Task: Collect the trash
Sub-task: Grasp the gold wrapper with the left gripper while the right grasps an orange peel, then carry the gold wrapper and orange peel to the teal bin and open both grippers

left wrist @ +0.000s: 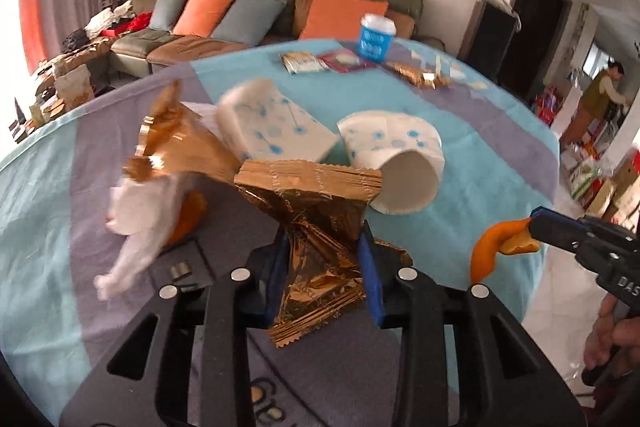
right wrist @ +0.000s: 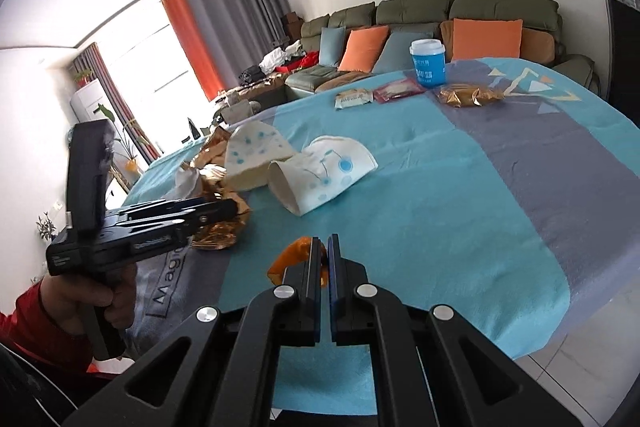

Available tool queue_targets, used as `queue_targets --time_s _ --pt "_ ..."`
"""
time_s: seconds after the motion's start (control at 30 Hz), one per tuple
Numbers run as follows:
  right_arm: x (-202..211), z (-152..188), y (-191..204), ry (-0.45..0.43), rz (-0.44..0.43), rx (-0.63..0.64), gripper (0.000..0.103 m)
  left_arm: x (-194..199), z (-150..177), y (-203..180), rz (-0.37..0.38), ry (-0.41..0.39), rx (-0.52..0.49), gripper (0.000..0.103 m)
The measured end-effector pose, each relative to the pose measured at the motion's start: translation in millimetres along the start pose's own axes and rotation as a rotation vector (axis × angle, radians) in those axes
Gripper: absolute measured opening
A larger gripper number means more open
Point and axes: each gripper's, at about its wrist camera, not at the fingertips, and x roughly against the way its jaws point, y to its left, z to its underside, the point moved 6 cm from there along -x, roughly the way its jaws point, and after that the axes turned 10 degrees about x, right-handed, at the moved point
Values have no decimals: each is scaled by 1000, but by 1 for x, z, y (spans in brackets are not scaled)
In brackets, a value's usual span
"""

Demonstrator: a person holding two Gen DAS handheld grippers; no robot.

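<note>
Our left gripper (left wrist: 324, 255) clamps a crumpled gold wrapper (left wrist: 316, 227); our right gripper (right wrist: 325, 259) pinches orange peel (right wrist: 290, 257) above the tablecloth (right wrist: 460, 207).

A green sofa (right wrist: 440, 15) with orange cushions (right wrist: 486, 37) stands behind the blue-and-grey tablecloth (right wrist: 460, 195), beside grey curtains (right wrist: 240, 11).
</note>
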Motion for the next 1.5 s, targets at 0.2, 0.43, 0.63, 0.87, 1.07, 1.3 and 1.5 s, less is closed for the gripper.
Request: queue_targets --time_s 0.2,0.43,0.63,0.87,1.07,1.3,1.5 --pt "4 -12 1 -40 1 -1 2 47 -11 15 27 -90 65 32" --pt "12 -33 20 -91 -23 39 2 110 -20 41 23 -213 122 32" --pt "13 -48 42 -124 -51 82 2 152 -21 67 -16 -286 150 32" --pt "9 -59 70 -143 -92 129 2 201 -11 100 -79 -358 196 32" --pt "0 -71 102 -156 -156 171 2 239 4 134 -143 -401 248 32" --pt "-13 -83 142 -166 -224 231 2 279 14 170 -222 -455 288 32" --pt "-25 -91 168 -161 -272 272 2 306 23 200 -272 -484 324 32"
